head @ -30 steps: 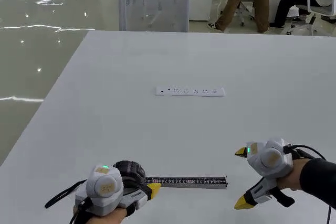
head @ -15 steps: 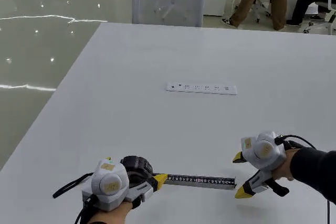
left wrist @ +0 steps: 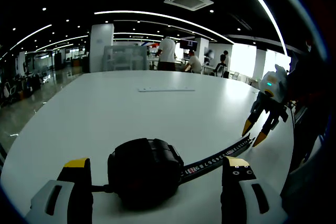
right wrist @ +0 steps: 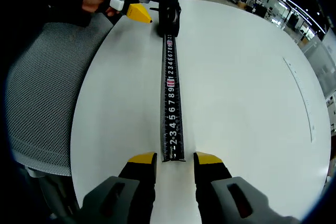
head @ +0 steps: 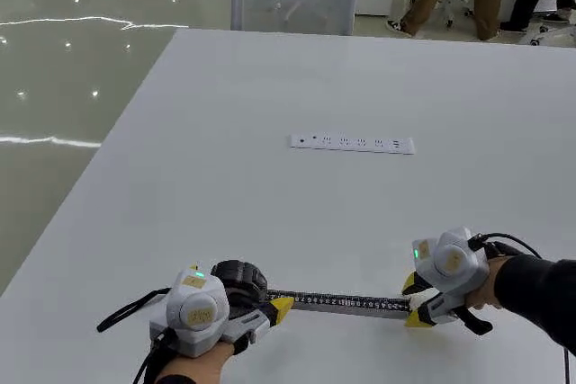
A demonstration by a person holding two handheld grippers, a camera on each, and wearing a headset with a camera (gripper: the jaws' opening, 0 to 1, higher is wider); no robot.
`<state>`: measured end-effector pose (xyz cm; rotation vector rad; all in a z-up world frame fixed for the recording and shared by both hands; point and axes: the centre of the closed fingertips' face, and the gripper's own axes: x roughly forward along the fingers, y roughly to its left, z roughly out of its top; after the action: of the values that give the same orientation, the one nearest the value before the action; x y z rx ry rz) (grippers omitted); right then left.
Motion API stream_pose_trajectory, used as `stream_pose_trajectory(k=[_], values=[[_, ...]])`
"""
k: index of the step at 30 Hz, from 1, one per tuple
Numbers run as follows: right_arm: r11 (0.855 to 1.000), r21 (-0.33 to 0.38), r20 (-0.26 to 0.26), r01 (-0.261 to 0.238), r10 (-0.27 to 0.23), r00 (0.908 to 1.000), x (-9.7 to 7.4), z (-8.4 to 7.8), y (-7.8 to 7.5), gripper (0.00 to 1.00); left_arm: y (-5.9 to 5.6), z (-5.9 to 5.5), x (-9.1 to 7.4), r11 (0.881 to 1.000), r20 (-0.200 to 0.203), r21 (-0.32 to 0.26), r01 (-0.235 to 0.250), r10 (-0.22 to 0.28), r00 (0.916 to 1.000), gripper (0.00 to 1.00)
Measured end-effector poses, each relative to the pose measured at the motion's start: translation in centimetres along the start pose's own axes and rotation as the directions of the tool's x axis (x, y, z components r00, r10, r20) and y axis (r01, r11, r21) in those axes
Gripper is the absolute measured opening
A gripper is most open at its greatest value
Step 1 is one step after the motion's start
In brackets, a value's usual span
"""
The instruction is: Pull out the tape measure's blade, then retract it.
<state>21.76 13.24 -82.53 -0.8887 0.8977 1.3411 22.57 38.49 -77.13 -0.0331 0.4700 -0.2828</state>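
Two grippers, both with jaws apart. Left gripper (left wrist: 156, 164): tape measure (left wrist: 144, 174) sits between its jaws, with a gap on each side. Right gripper (right wrist: 175, 159): jaws straddle the end of the blade (right wrist: 172, 93); contact unclear, end hook indistinct. From the head view, the left gripper hides part of the tape measure.

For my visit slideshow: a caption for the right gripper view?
The right gripper, jaws open, flanks the end of the tape measure's blade, stretched across the white table to its black case.
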Motion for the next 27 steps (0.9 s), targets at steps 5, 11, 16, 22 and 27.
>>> stream_pose_trajectory(k=[5, 11, 16, 22, 27], values=[[1.000, -0.010, -0.009, -0.004, 0.004, 1.0000, 0.10, -0.01, 0.07, 0.19, -0.03, -0.01, 0.06, 1.000, 0.003, -0.006, 0.003, -0.003, 1.0000, 1.00], [1.000, 0.006, -0.007, -0.013, 0.013, 0.9999, 0.10, -0.11, 0.36, 0.14, 0.18, -0.11, 0.10, 1.000, 0.002, -0.022, -0.003, 0.003, 1.0000, 0.99], [1.000, 0.020, -0.016, -0.018, 0.019, 0.9997, 0.10, -0.06, 0.27, 0.13, 0.04, -0.40, 0.12, 0.999, -0.006, -0.043, -0.001, 0.001, 1.0000, 0.95], [0.999, 0.036, -0.064, -0.021, 0.023, 0.9977, 0.23, -0.09, 0.24, 0.13, 0.64, -0.86, 0.43, 0.996, -0.026, -0.084, -0.032, 0.029, 0.9992, 0.82], [0.995, 0.095, -0.061, -0.008, 0.014, 0.9980, 0.21, -0.12, 0.21, 0.12, 0.50, -0.79, 0.98, 0.994, -0.046, -0.096, -0.048, 0.044, 0.9980, 0.73]])
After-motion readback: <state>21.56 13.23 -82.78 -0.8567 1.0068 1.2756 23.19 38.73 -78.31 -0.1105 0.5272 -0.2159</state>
